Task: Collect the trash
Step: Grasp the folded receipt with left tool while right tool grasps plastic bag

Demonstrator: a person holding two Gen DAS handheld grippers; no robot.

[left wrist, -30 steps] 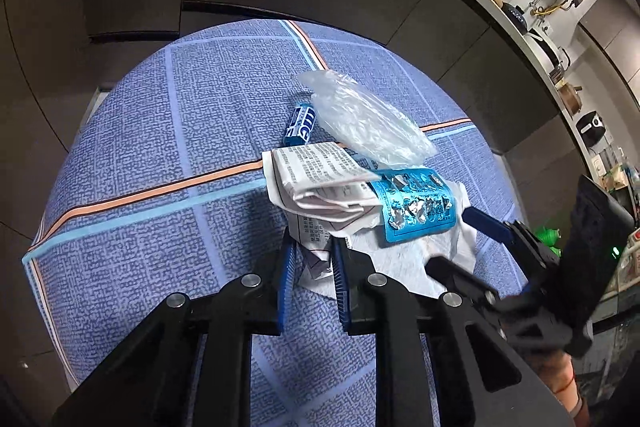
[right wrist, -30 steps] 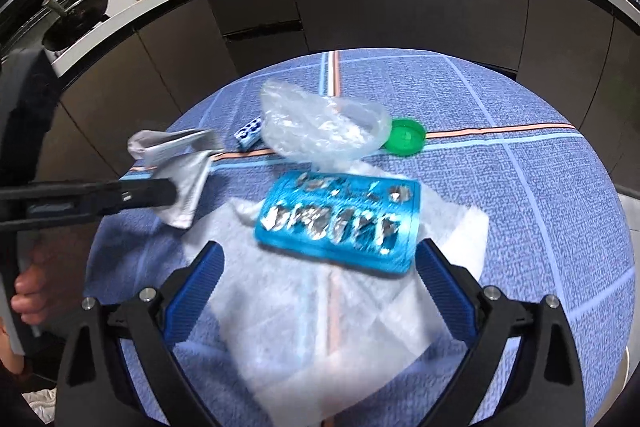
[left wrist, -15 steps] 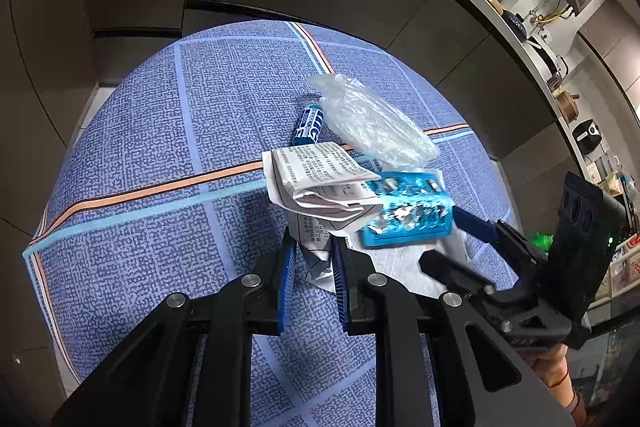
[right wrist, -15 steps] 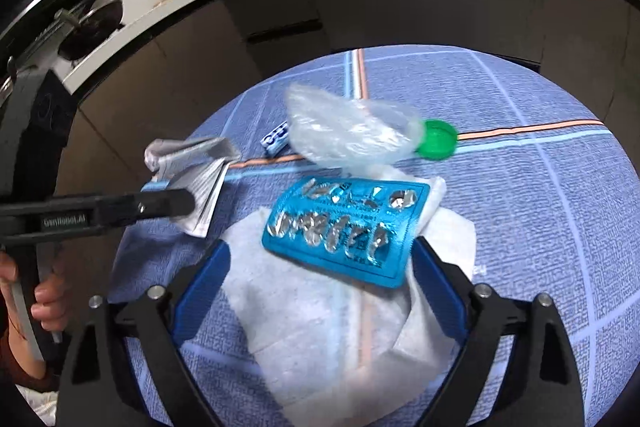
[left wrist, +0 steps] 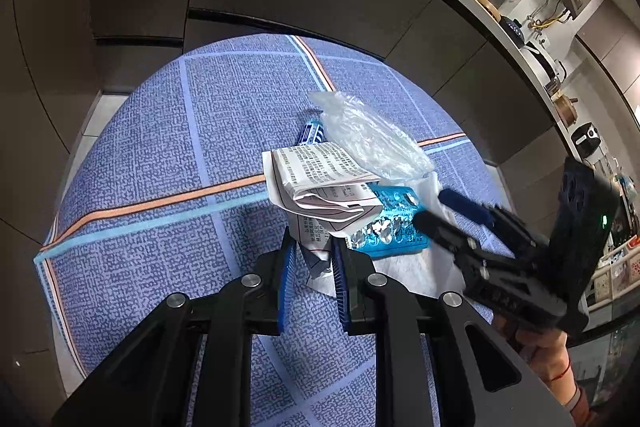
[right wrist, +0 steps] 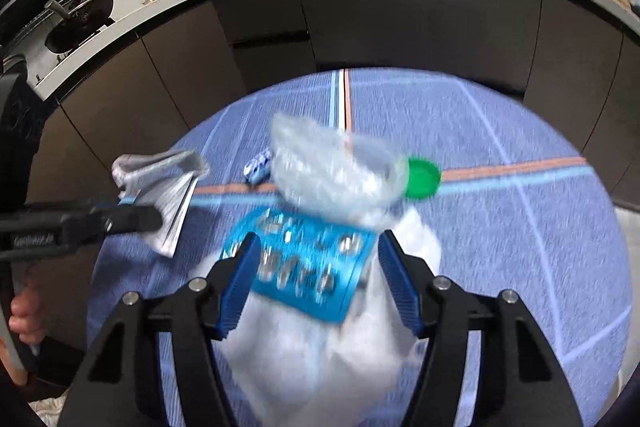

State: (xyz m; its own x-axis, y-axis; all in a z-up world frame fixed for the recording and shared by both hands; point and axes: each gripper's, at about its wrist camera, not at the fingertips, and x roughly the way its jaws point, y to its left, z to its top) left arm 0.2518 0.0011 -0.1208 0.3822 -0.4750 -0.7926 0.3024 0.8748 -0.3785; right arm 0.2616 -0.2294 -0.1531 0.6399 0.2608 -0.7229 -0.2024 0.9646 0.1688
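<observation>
The right wrist view is motion-blurred: the blister pack [right wrist: 304, 263], tissue [right wrist: 320, 347] and plastic bag [right wrist: 332, 171] smear. The leaflet [left wrist: 320, 183] hides part of the pack in the left view, and the bag covers the small blue packet's [left wrist: 310, 133] end; its print is unreadable.

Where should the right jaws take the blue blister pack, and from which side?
Probably across the blister pack's near short end, coming from the near side. It is thin and flat, tilted up on the white tissue, and the right gripper's jaws already straddle that end.
</observation>
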